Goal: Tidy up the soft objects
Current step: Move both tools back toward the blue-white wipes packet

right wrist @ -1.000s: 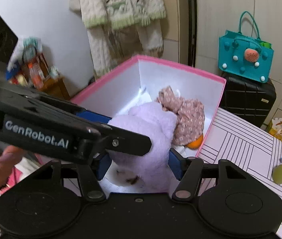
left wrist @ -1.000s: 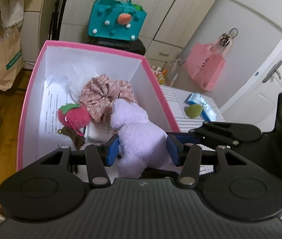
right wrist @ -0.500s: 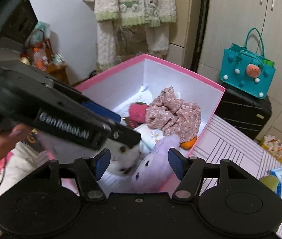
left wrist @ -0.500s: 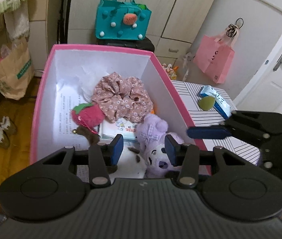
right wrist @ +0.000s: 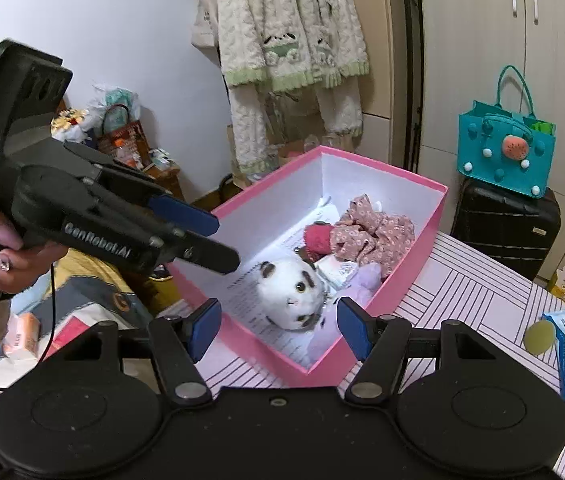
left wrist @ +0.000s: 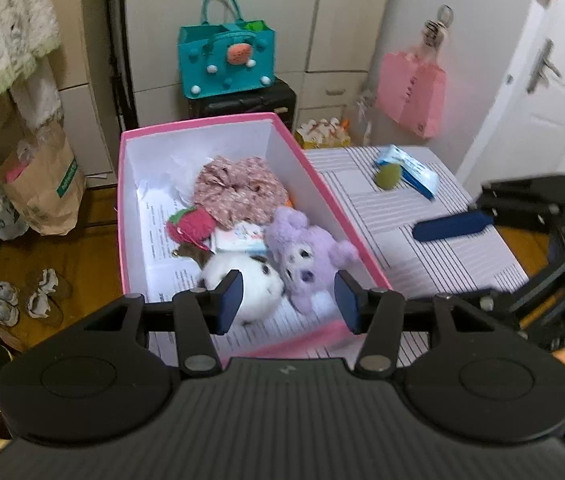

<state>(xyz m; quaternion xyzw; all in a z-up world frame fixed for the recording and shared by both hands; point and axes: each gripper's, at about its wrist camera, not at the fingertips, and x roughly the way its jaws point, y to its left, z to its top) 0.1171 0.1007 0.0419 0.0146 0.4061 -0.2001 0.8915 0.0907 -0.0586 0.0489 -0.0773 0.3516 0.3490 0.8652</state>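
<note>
An open pink box (left wrist: 122,208) holds a purple plush (left wrist: 310,256) lying beside a white plush (left wrist: 250,284), with a red strawberry plush (left wrist: 190,226) and a floral fabric piece (left wrist: 238,192) farther in. My left gripper (left wrist: 288,300) hovers above the box's near end; its jaws are opening and nothing is between them. In the right wrist view my right gripper (right wrist: 278,328) stands open and empty over the near corner of the box (right wrist: 414,256), above the white plush (right wrist: 290,292). A hand holds the left gripper (right wrist: 202,232) over the box's left wall.
The box sits on a striped table (left wrist: 422,248) that also carries a green round pad (left wrist: 387,176) and a blue-white packet (left wrist: 414,172). Behind it, a teal bag (left wrist: 226,56) rests on a black suitcase (left wrist: 242,100). A paper bag (left wrist: 42,184) and shoes (left wrist: 22,296) are on the floor at left.
Both grippers let go of the purple plush, which now lies in the box beside the white plush. Both have risen and drawn back from the box.
</note>
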